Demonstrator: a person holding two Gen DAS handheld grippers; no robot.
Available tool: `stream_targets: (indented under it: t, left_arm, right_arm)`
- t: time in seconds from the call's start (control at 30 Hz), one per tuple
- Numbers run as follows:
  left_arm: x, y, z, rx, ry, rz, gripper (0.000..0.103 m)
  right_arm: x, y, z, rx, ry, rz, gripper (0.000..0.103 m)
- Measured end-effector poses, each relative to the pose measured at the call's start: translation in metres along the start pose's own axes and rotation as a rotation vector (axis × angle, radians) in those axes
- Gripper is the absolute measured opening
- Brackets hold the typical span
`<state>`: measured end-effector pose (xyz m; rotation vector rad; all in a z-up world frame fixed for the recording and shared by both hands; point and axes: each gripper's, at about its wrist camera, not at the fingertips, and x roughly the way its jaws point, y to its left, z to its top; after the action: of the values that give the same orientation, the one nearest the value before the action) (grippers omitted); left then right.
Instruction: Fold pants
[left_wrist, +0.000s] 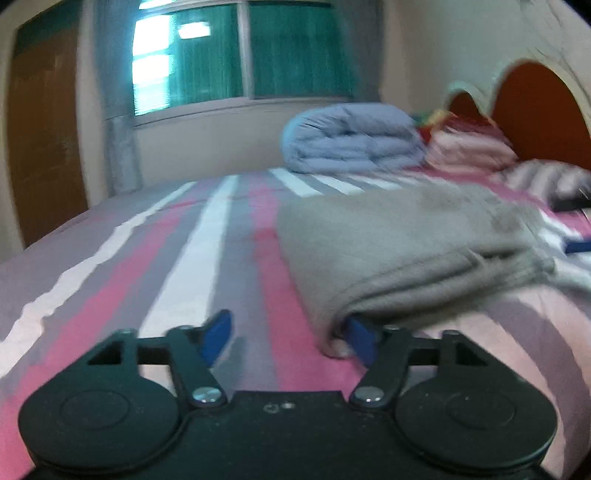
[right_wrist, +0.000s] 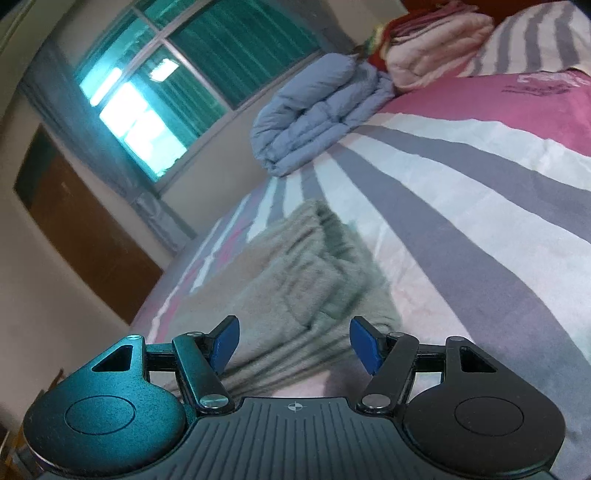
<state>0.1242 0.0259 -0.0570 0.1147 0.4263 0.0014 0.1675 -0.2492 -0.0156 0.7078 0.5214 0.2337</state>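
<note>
Fold pants, step in hand: tidying or gathering the folded bundle; best done by closing squarely on all layers of the edge so none slips. Left gripper (left_wrist: 290, 341): spread, right pad tucked under the near left corner of the pants (left_wrist: 399, 247). Right gripper (right_wrist: 295, 345): spread, empty, pants just beyond. Pants: grey, folded, on striped bed (left_wrist: 192, 243). Far: blue quilt (left_wrist: 351, 138).

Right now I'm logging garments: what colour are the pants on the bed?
Plain grey-beige, no pattern; the pants show best in the left wrist view.
</note>
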Motion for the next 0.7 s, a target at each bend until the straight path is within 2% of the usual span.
stream_targets:
  t: [0.1,0.27,0.4,0.53,0.57,0.6,0.7]
  left_arm:
    - [0.005,0.012,-0.001,-0.057,0.013,0.0,0.07]
    - [-0.001,0.003,0.0,-0.04,0.003,-0.006,0.058]
    - [0.005,-0.004,-0.001,-0.002,0.028,-0.005,0.061]
    - [0.007,0.005,0.003,-0.039,0.002,0.031,0.065]
    - [0.003,0.015,0.004,-0.095,-0.031,0.058,0.07]
    - [0.0,0.024,0.004,-0.153,-0.055,0.057,0.07]
    - [0.002,0.019,0.004,-0.124,-0.027,0.068,0.065]
  right_arm:
    - [0.011,-0.006,0.003,0.043,0.014,0.01,0.066]
    - [0.031,-0.015,0.006,0.109,0.031,0.019,0.066]
    - [0.033,-0.017,0.005,0.132,0.016,0.028,0.066]
    - [0.027,-0.013,0.002,0.108,0.014,0.039,0.066]
    - [0.025,-0.012,0.002,0.098,0.015,0.039,0.066]
    - [0.024,-0.011,0.002,0.089,0.019,0.036,0.066]
    - [0.021,-0.01,0.002,0.077,0.019,0.034,0.066]
